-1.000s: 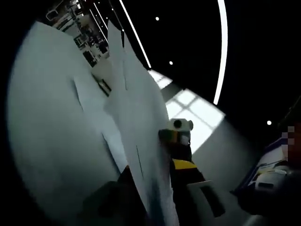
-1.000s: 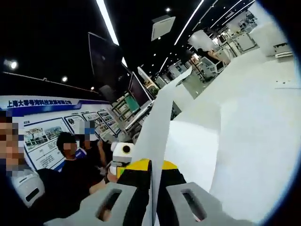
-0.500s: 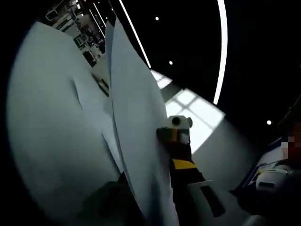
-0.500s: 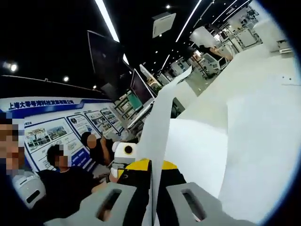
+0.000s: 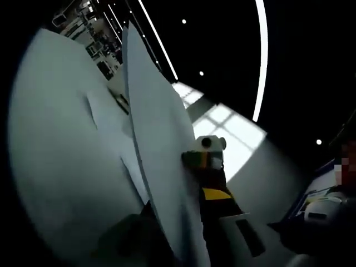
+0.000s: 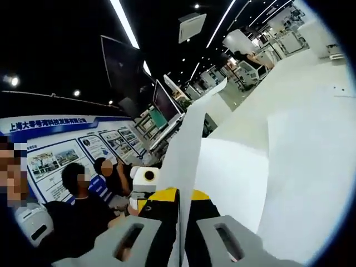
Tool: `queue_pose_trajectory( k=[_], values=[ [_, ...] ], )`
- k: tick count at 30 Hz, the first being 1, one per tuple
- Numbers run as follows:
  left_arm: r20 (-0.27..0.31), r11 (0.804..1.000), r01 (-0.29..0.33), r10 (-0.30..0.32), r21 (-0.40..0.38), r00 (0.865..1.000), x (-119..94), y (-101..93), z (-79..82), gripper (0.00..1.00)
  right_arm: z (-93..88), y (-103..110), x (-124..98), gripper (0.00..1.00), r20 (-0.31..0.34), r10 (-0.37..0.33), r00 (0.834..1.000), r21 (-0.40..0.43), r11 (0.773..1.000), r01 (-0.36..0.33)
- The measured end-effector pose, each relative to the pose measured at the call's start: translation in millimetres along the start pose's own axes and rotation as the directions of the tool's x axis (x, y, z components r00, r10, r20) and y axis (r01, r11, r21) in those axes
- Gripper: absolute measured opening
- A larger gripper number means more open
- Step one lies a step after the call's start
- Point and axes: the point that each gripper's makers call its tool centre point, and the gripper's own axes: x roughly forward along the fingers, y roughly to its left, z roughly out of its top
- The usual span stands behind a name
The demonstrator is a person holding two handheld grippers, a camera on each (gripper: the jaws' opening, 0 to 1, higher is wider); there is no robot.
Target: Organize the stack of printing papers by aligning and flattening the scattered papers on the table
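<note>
My right gripper (image 6: 179,236) pinches thin white paper sheets (image 6: 186,150) edge-on above the table (image 6: 289,94); my left gripper (image 5: 178,245), dim, probably clamps them too.

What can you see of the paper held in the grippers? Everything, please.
The paper is white, thin and plain, seen nearly edge-on. It stands lifted off the white table, rising between the right gripper jaws, which are shut on it. In the left gripper view the same paper curves up as a broad sheet clamped by the left gripper. More white sheets lie flat on the table.
</note>
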Motion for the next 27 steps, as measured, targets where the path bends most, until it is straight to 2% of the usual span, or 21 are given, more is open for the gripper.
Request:
queue_pose_trajectory(
  k=[7, 27],
  values=[
    [-0.002, 1.0, -0.007, 0.007, 0.012, 1.0, -0.5, 2.6, 0.3, 0.15, -1.5, 0.1, 0.8, 0.0, -0.001, -0.001, 1.0, 0.001, 1.0, 0.001],
    [-0.003, 1.0, -0.009, 0.009, 0.014, 1.0, -1.3, 3.8, -0.5, 0.15, -2.7, -1.8, -1.7, 0.0, -0.006, 0.001, 1.0, 0.0, 1.0, -0.001]
  ],
)
